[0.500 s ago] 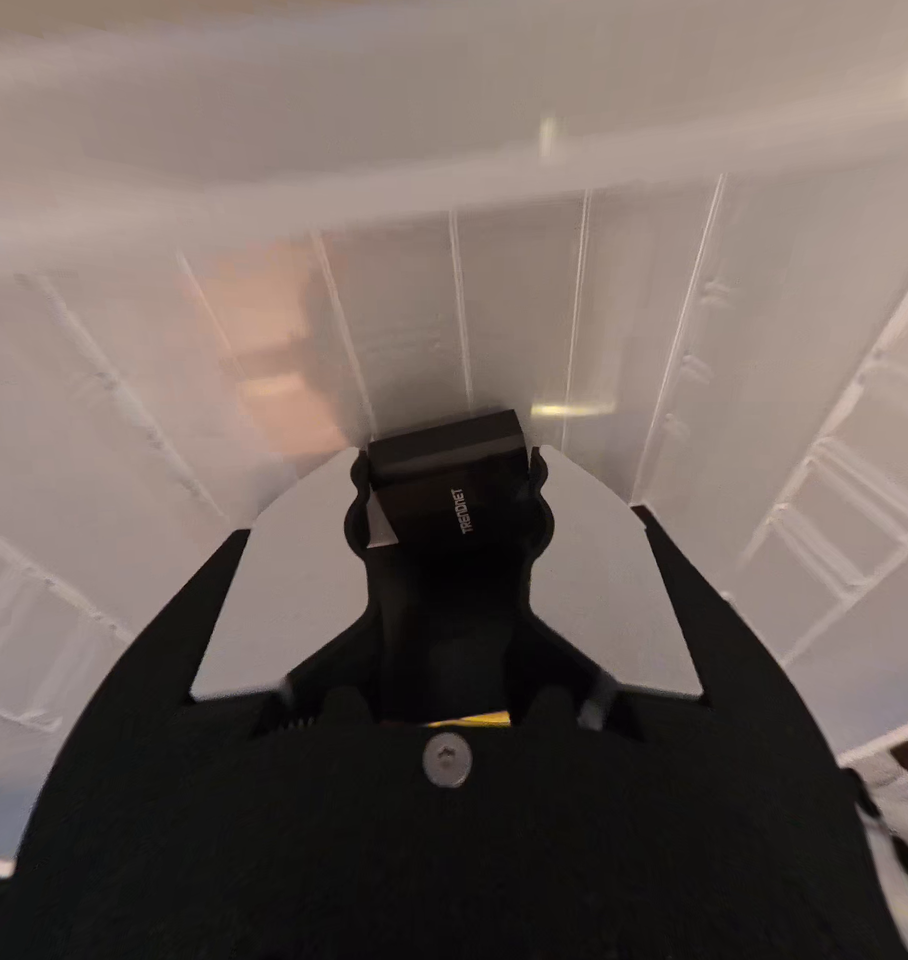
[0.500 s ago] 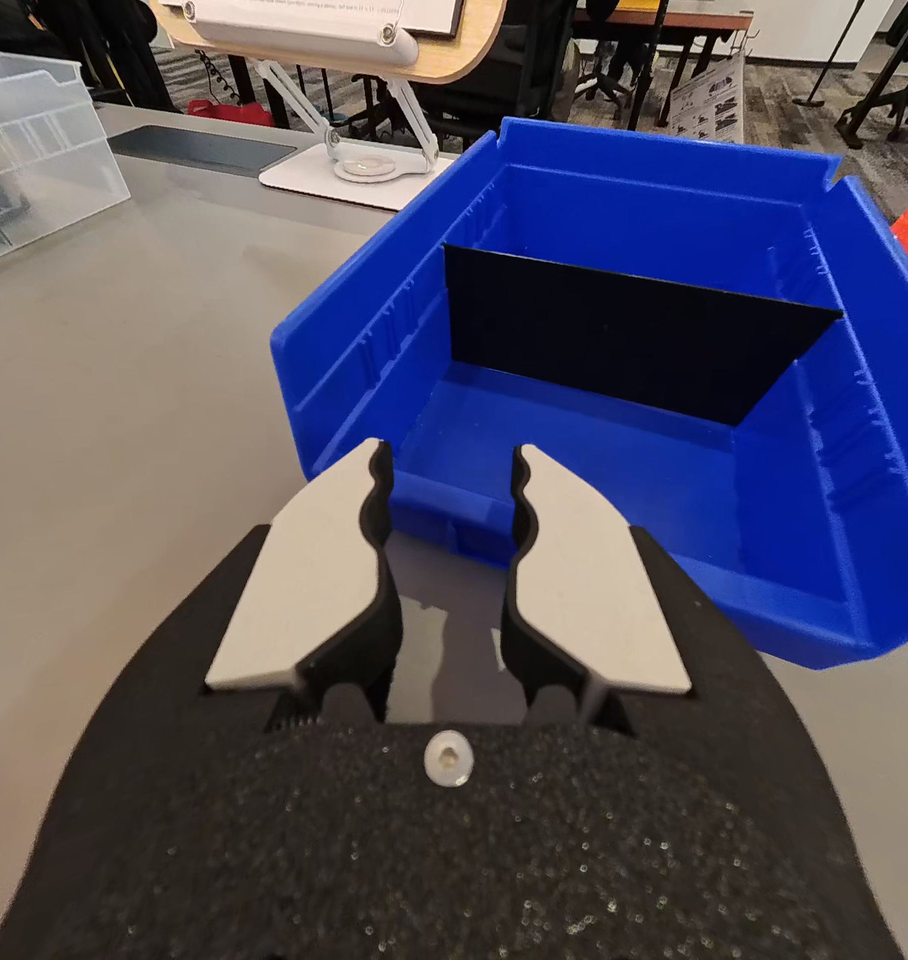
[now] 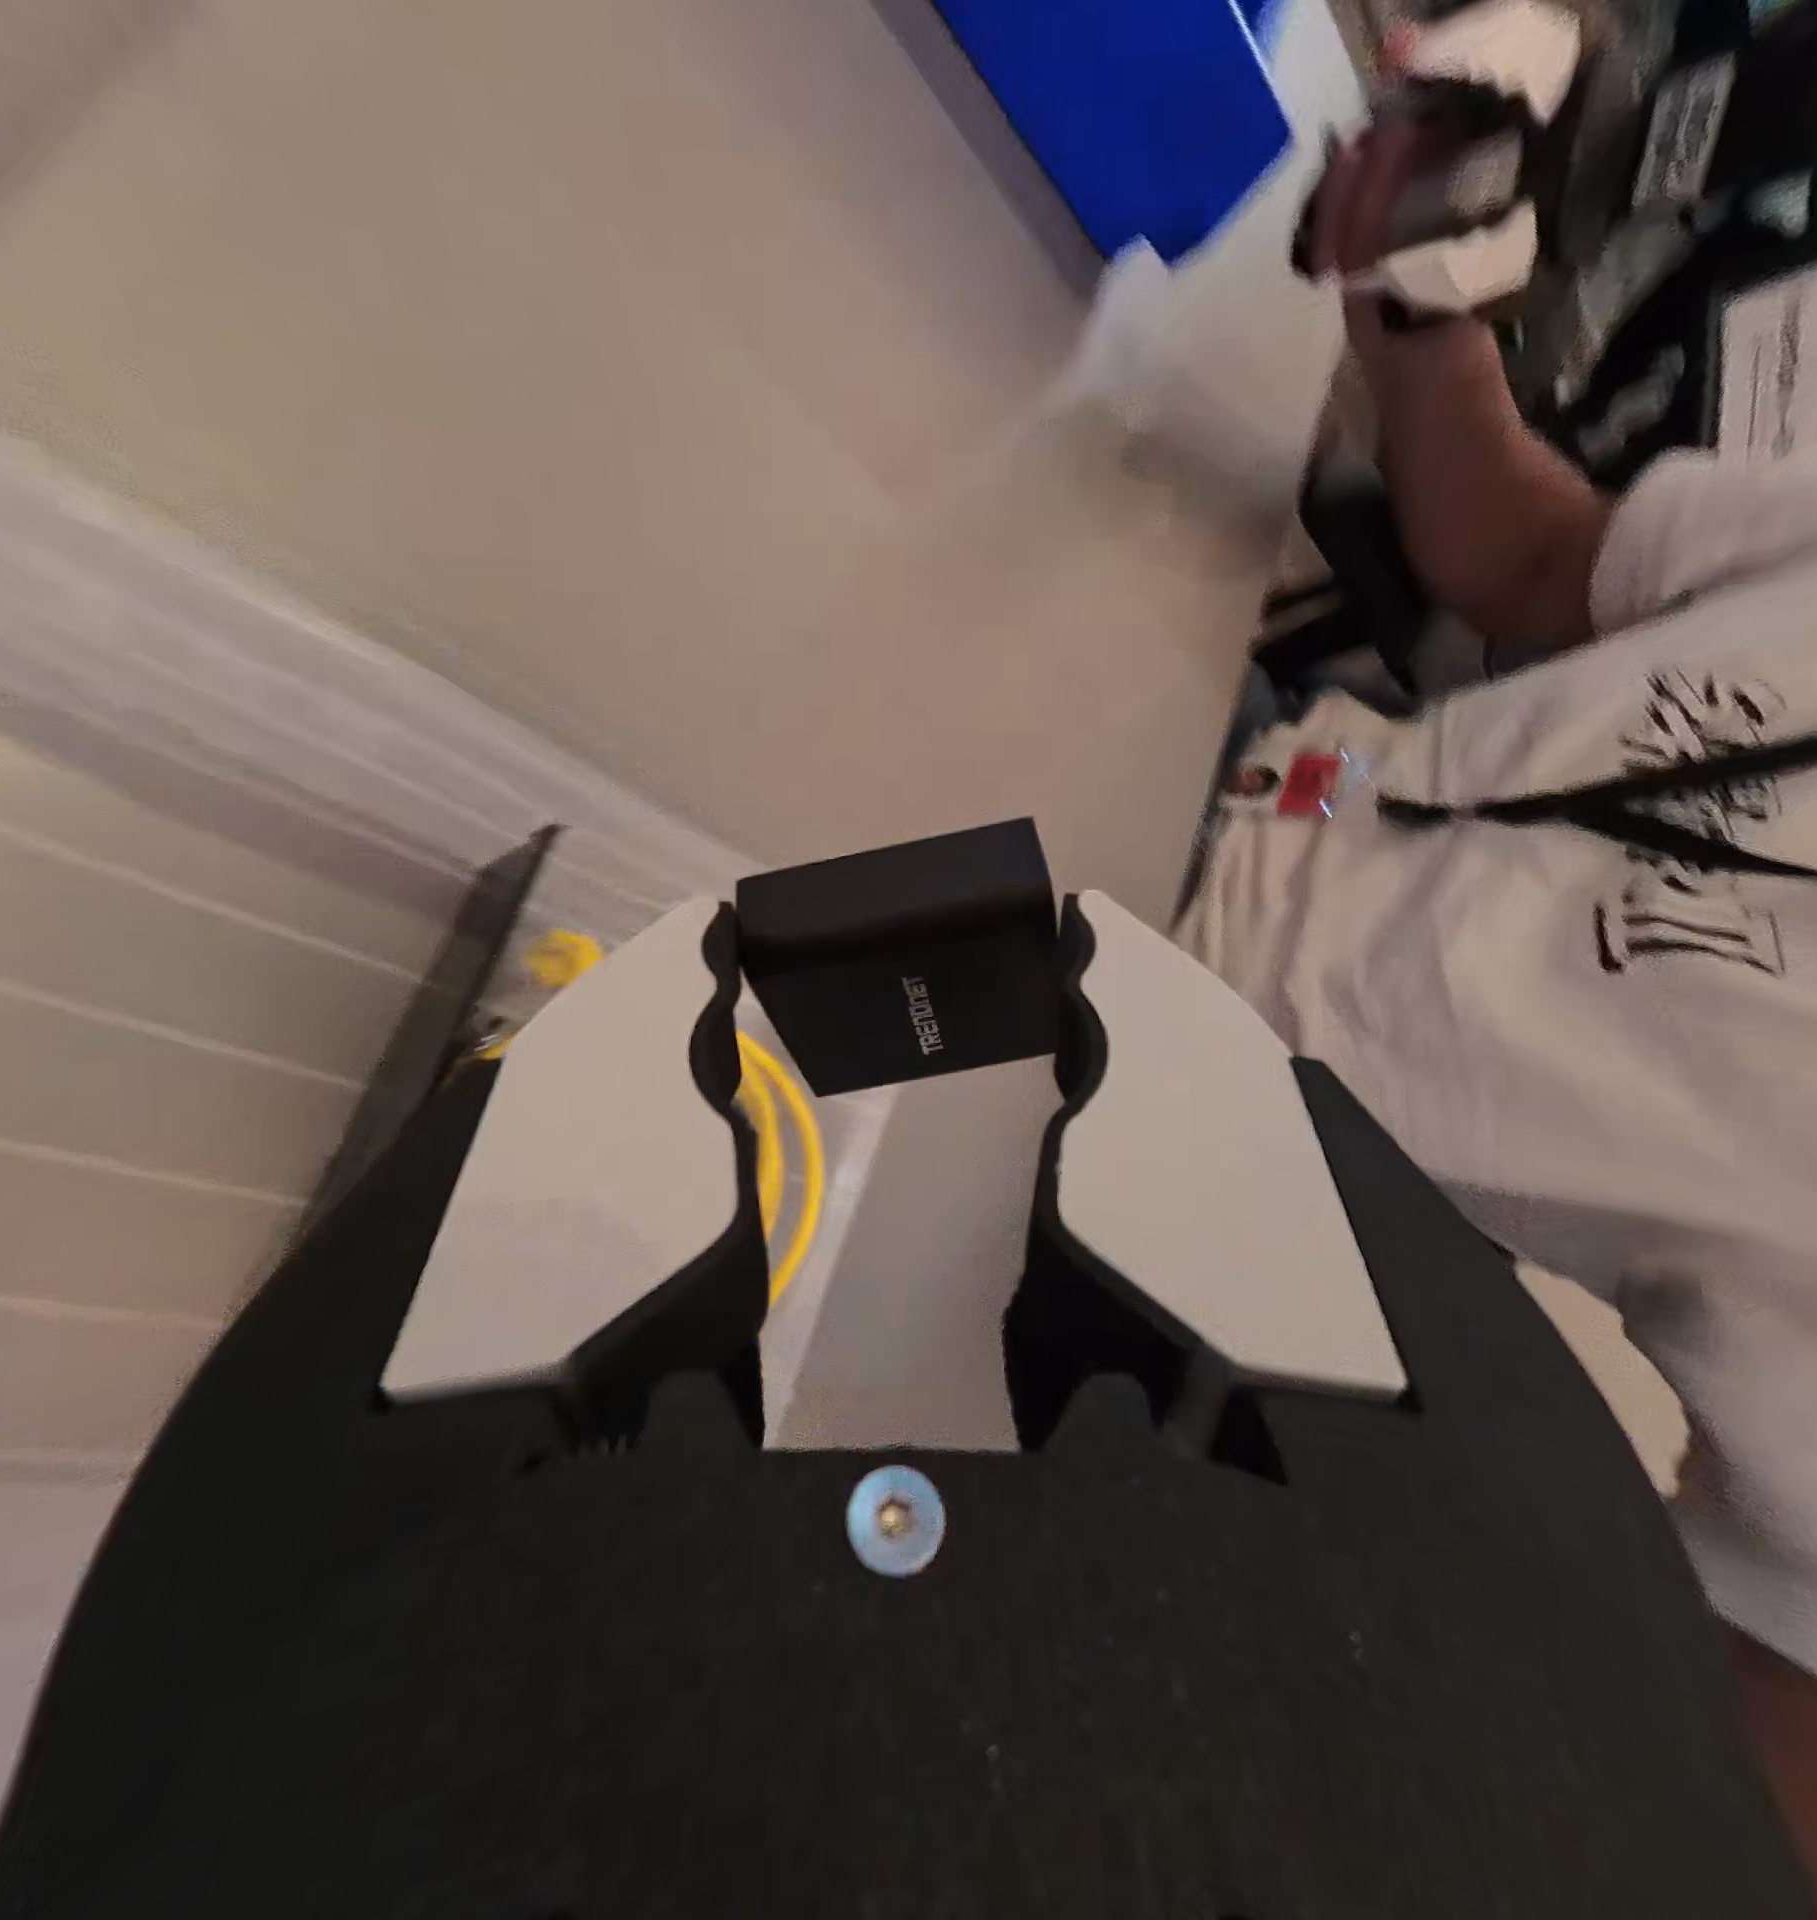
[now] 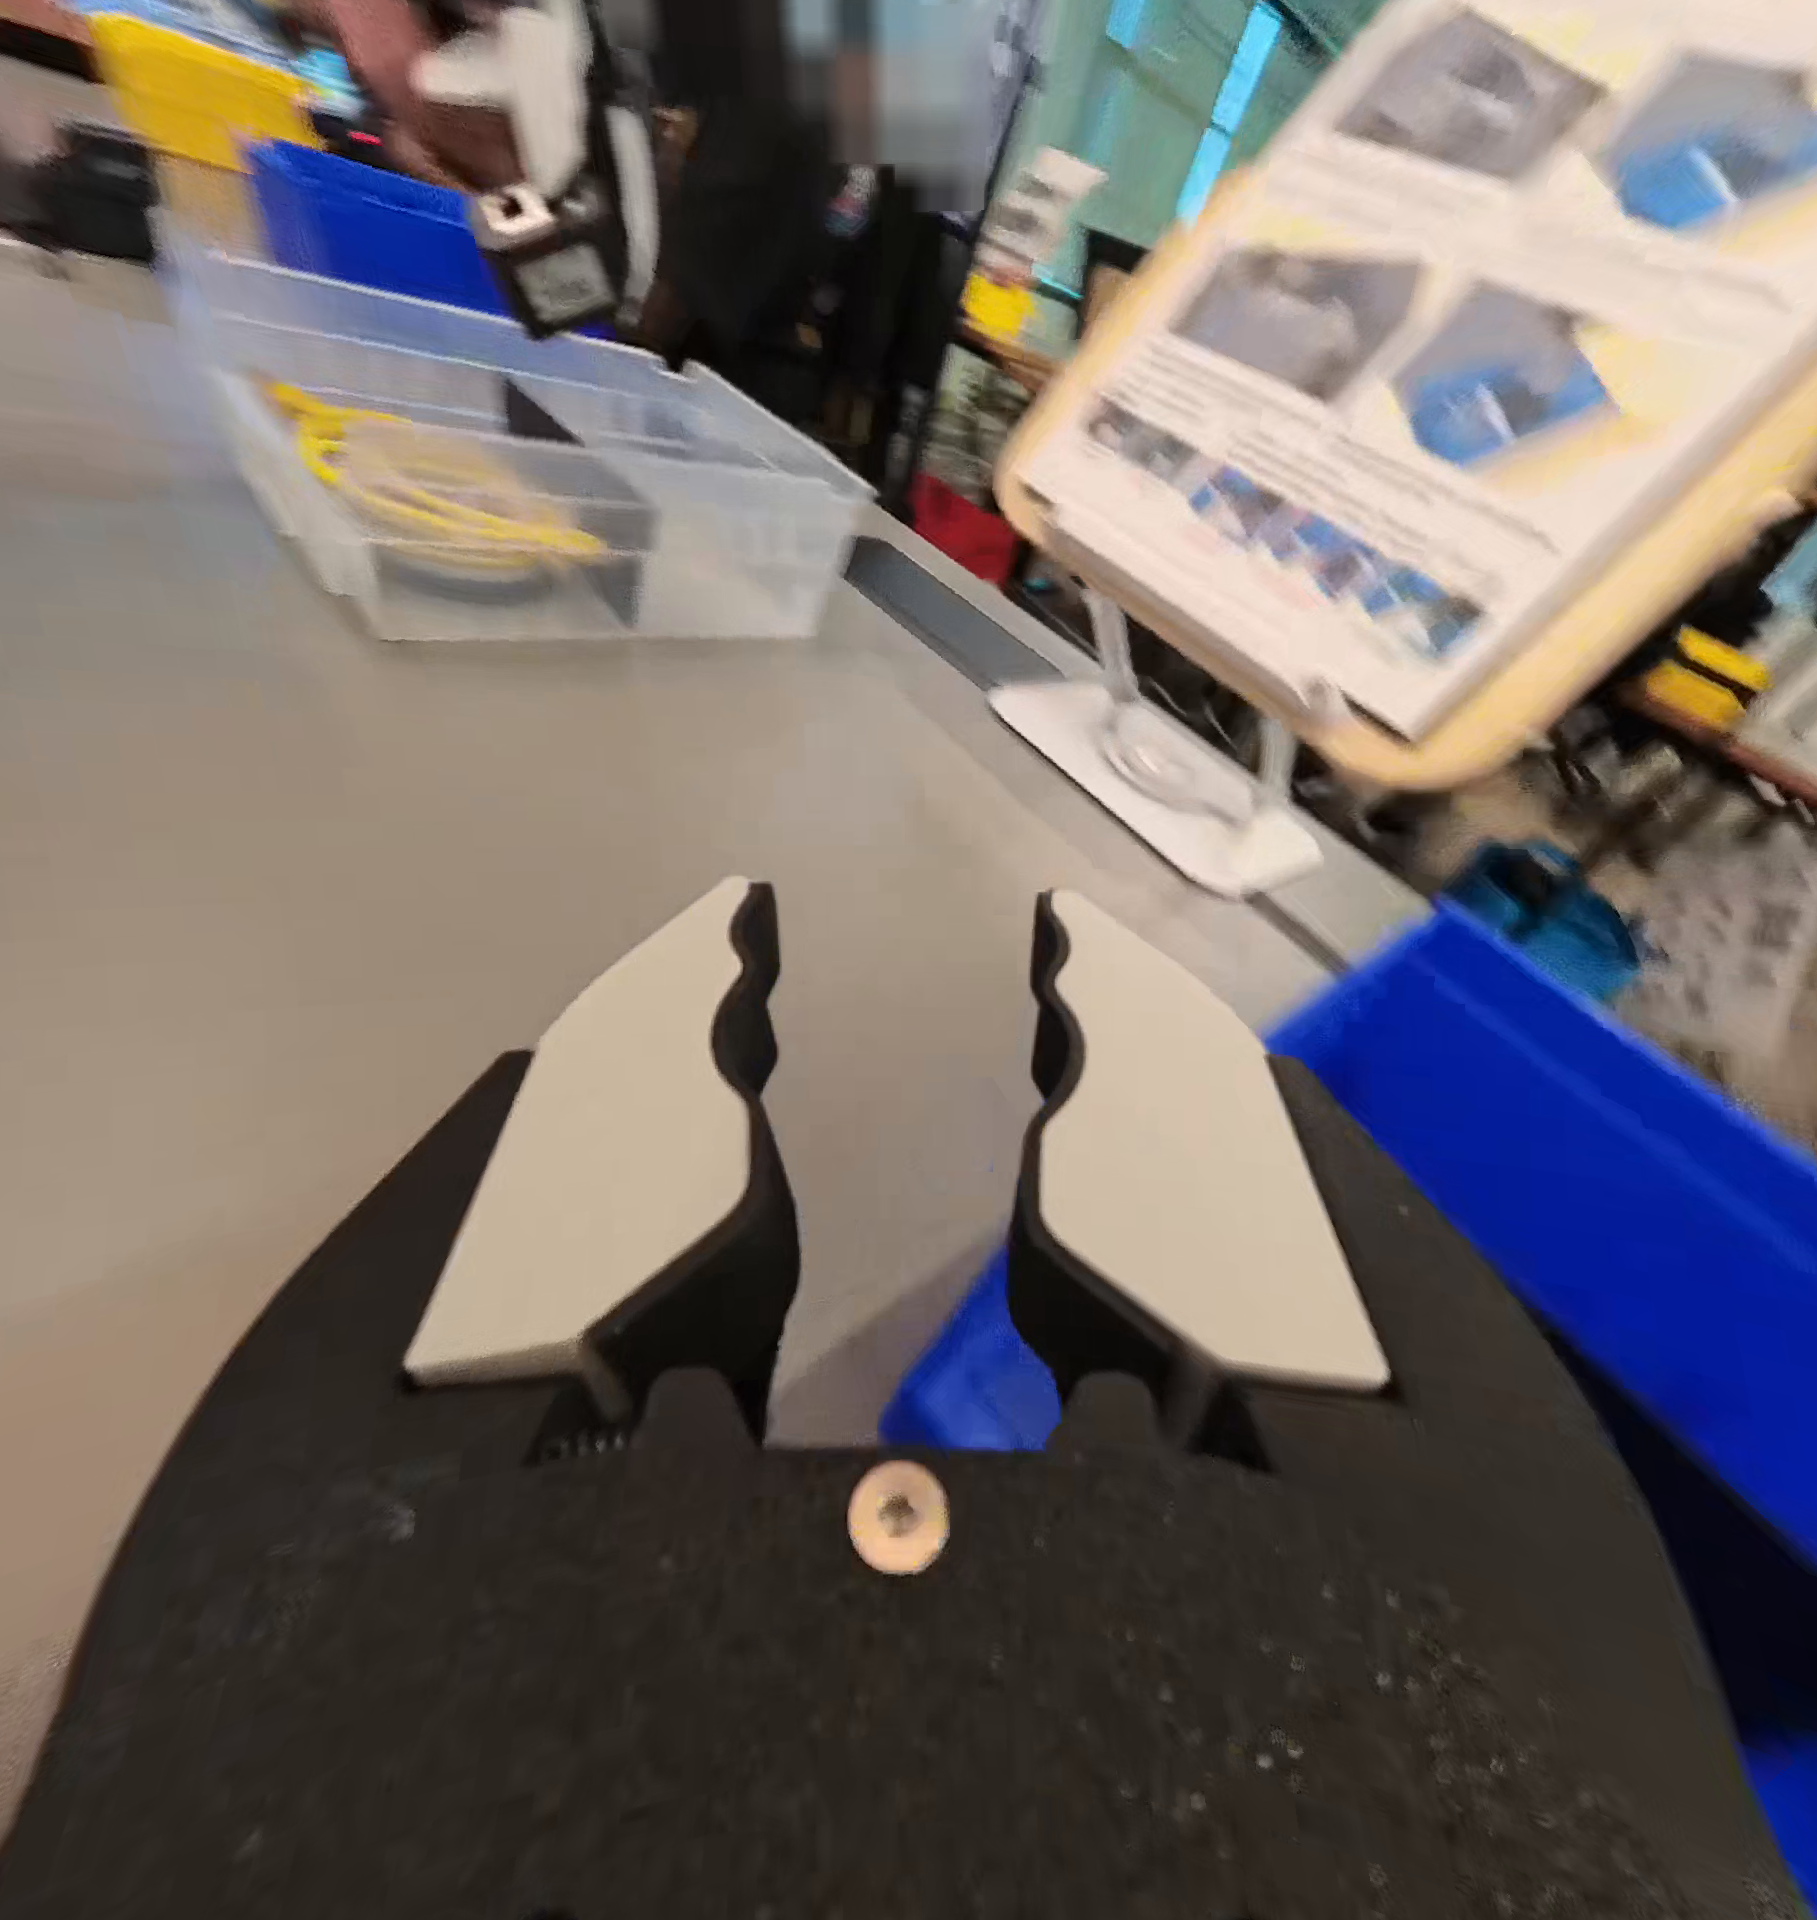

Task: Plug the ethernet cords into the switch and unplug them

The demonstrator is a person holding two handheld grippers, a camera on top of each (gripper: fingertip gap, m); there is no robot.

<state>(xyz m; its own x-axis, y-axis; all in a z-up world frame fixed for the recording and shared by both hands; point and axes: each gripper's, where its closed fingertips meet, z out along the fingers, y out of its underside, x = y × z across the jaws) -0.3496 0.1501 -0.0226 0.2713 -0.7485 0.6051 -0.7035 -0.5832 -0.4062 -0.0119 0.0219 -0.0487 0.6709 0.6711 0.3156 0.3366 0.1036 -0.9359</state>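
The left tongs pinch a black switch above the desk; the right tongs stand spread, bare.

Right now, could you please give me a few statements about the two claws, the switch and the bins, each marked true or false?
1. The left claw grips a black switch. True.
2. The right claw holds a yellow cord. False: its fingers stand apart over bare table.
3. The yellow cords lie in the clear bin. True.
4. The blue bin is to the right claw's left. False: it is to its right.
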